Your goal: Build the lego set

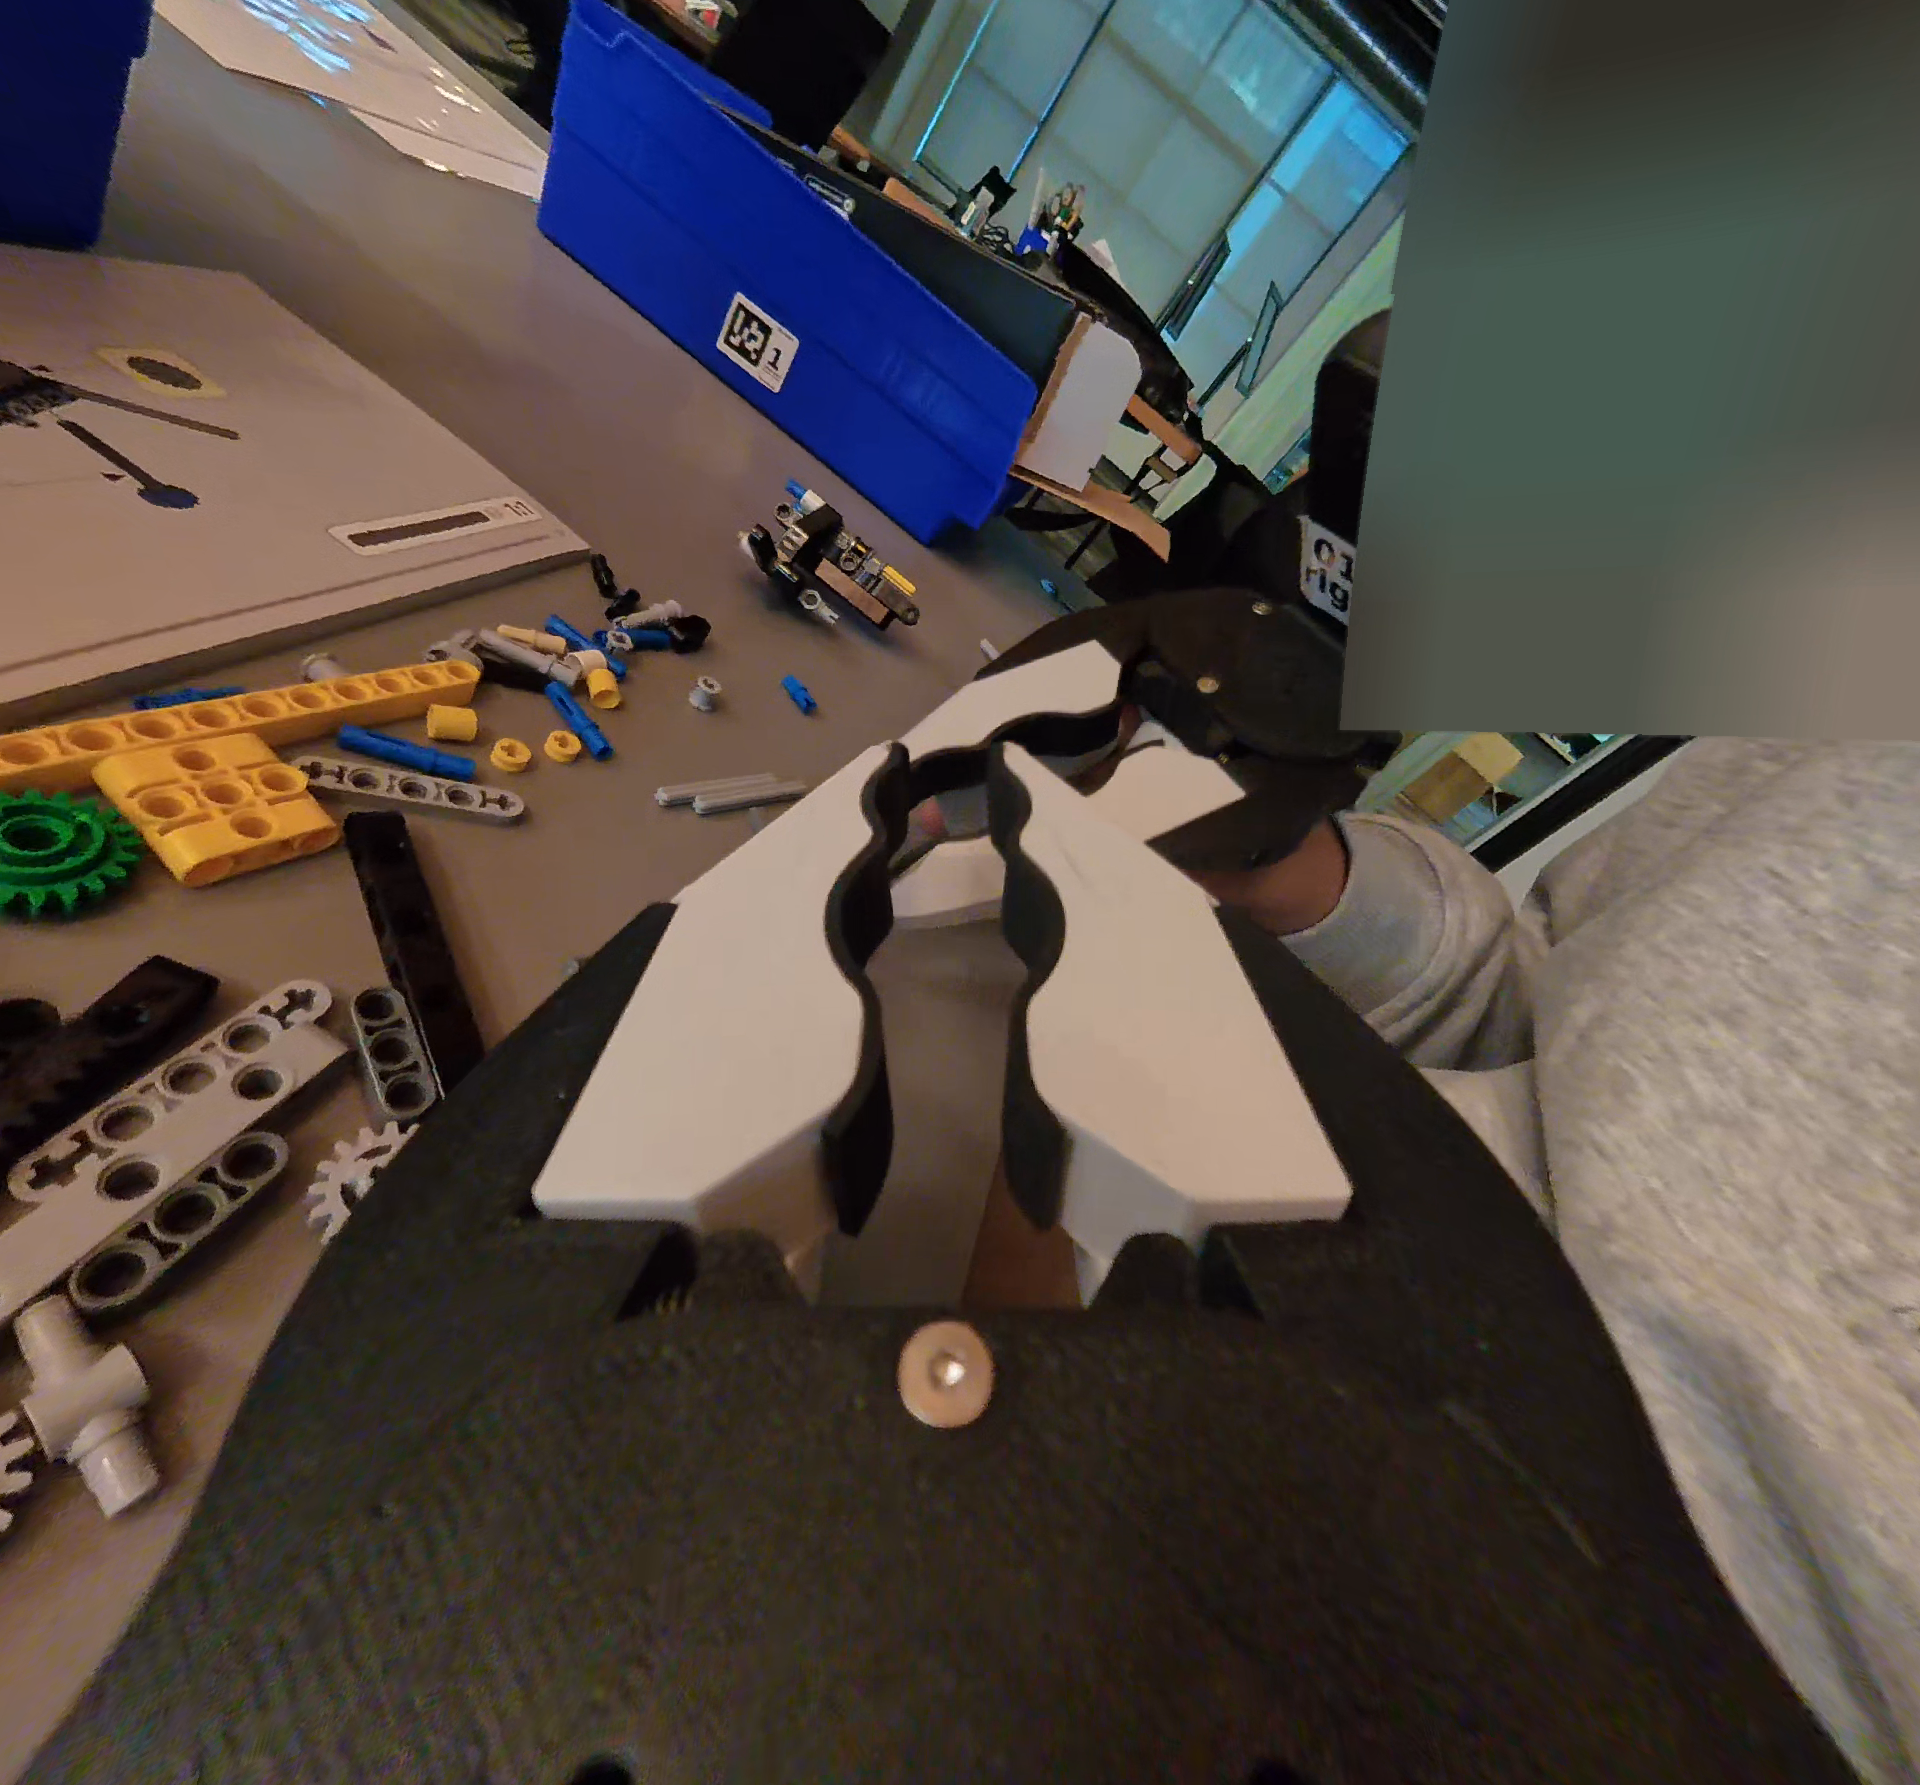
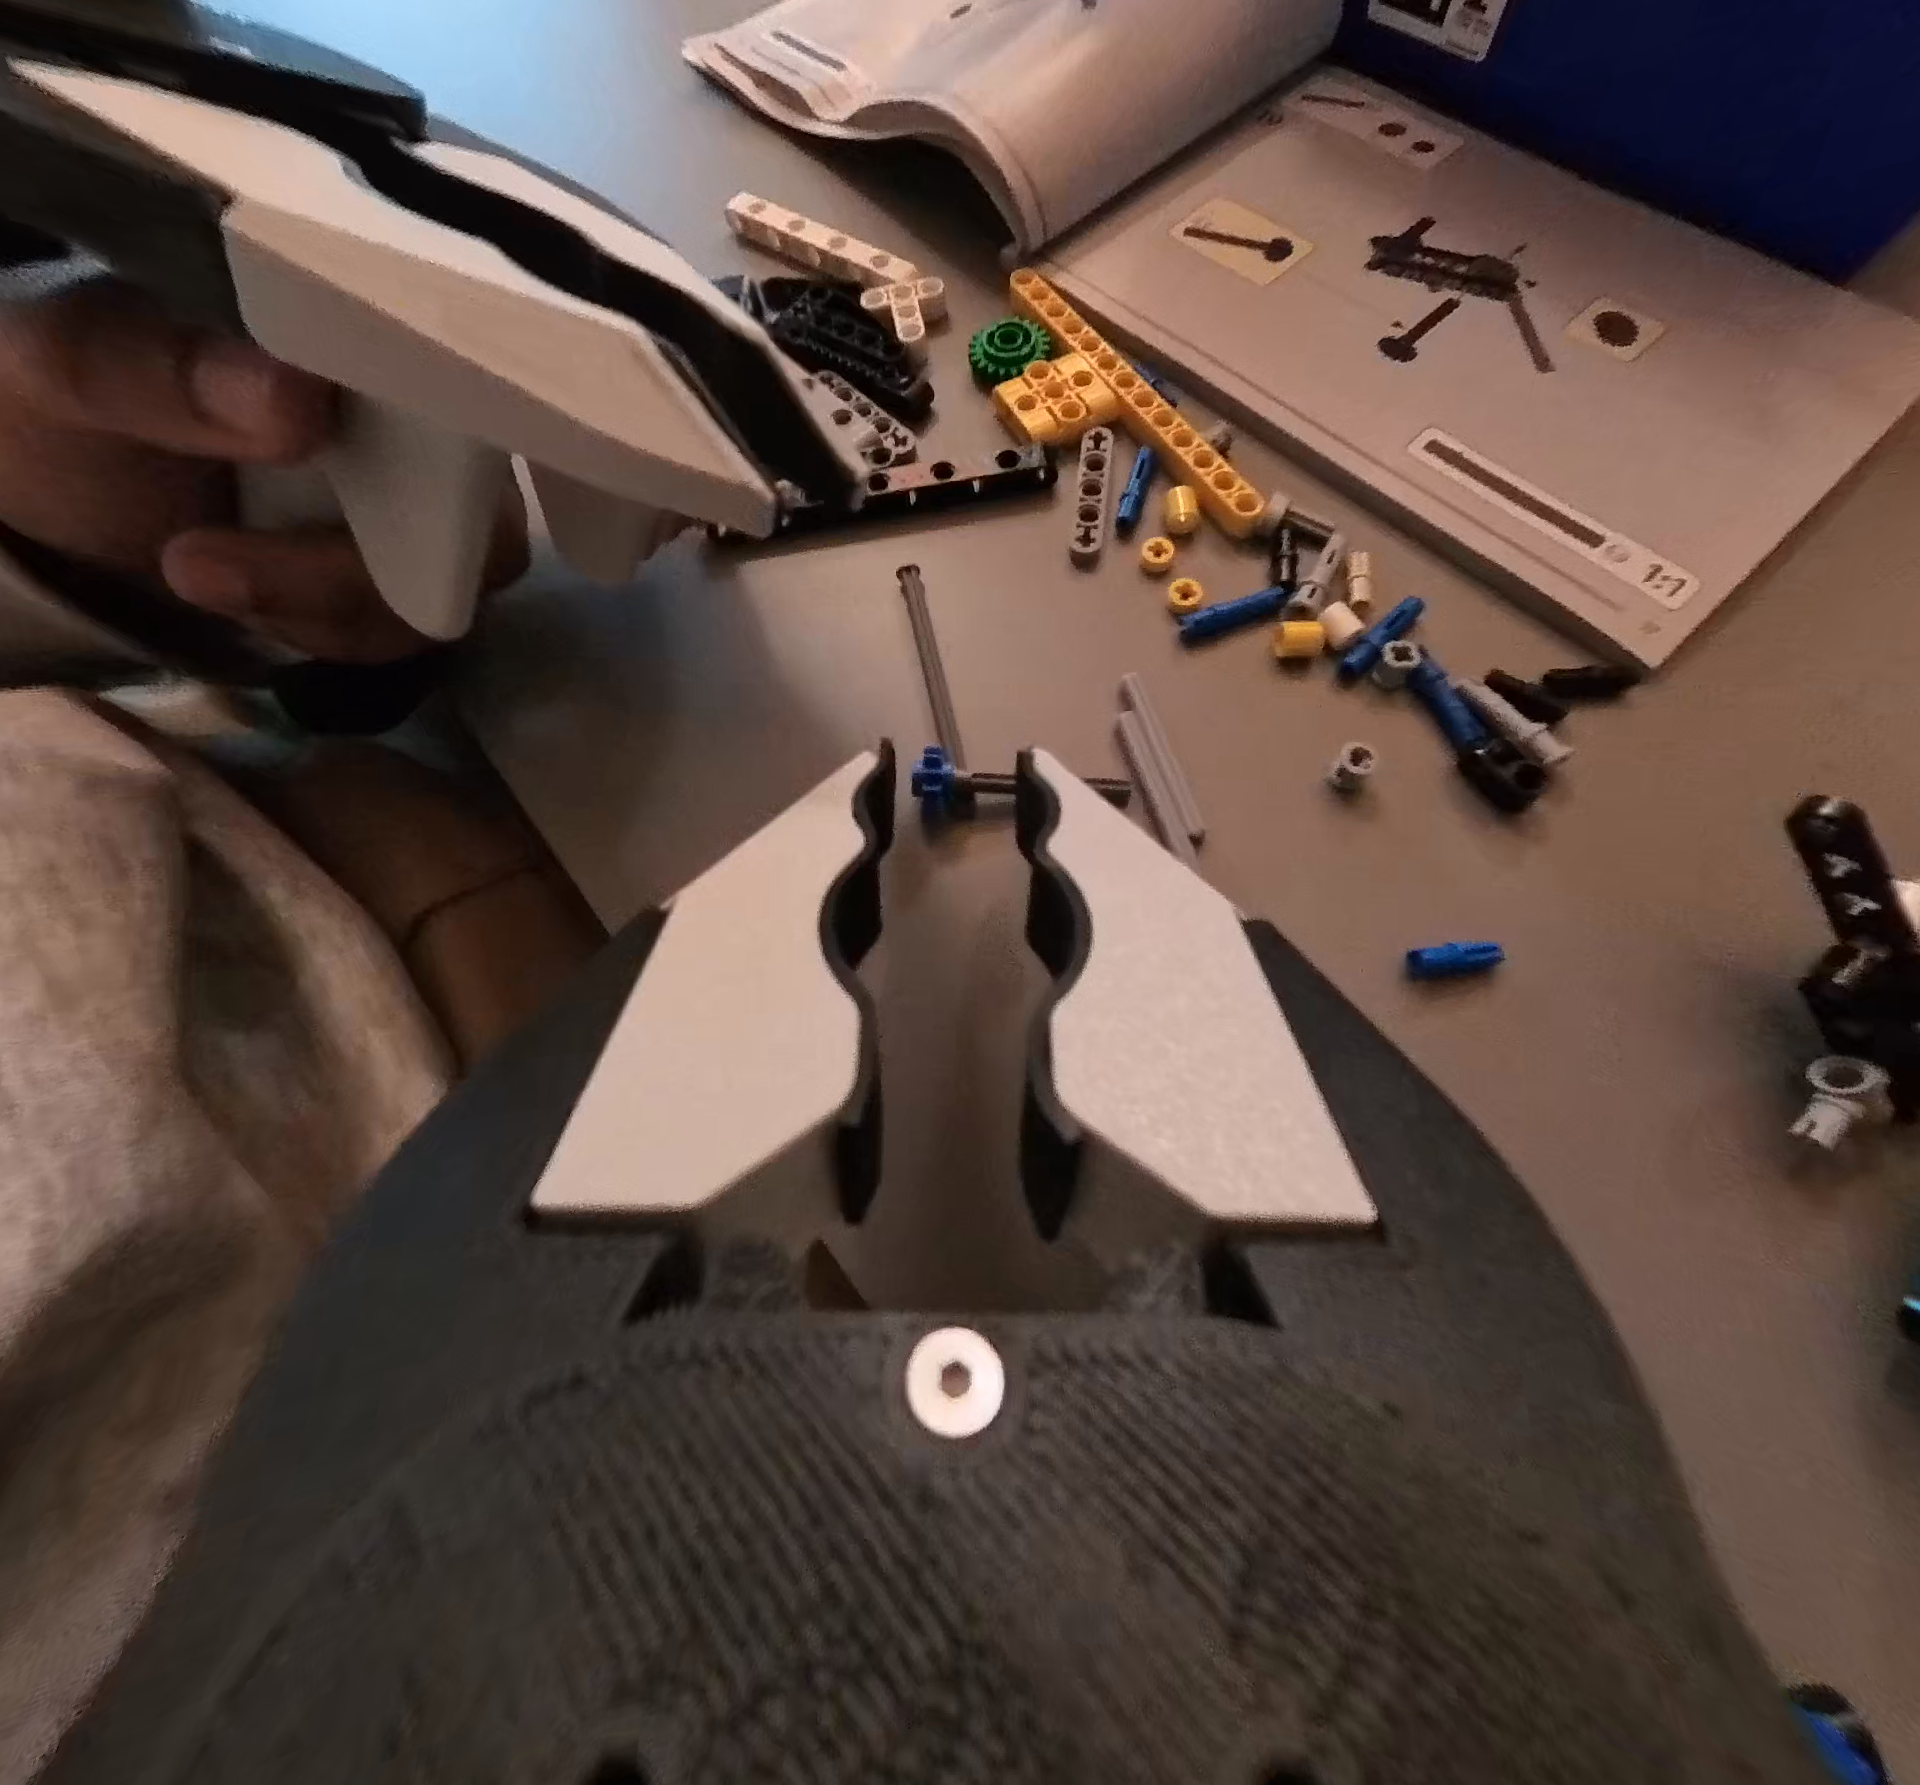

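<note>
Nearest the lens in the right wrist view, the right claw (image 2: pixel 956 790) fills the lower middle of the frame, its jaws parted with a gap between the wavy black pads. At its tips a dark thin axle with a blue connector (image 2: pixel 932 779) lies crosswise; the right finger covers part of the axle, so whether the pads touch it cannot be told. A long grey axle (image 2: pixel 932 660) runs upward from there on the desk (image 2: pixel 727 655).

The left claw (image 2: pixel 790 494) enters from the upper left, held by a hand (image 2: pixel 177 478), with its tips down at the end of a black beam (image 2: pixel 956 478); its fingers look nearly together, but blur hides what, if anything, is between them. In the left wrist view the left claw (image 1: pixel 945 769) shows a gap between its pads, with something small and reddish behind that cannot be made out.

Loose pieces spread across the middle: a yellow beam (image 2: pixel 1138 390), a green gear (image 2: pixel 1006 348), blue pins (image 2: pixel 1226 613). An open instruction booklet (image 2: pixel 1558 405) lies upper right beside a blue bin (image 2: pixel 1714 73). A small black assembly (image 2: pixel 1860 946) is cut off at the right edge.
</note>
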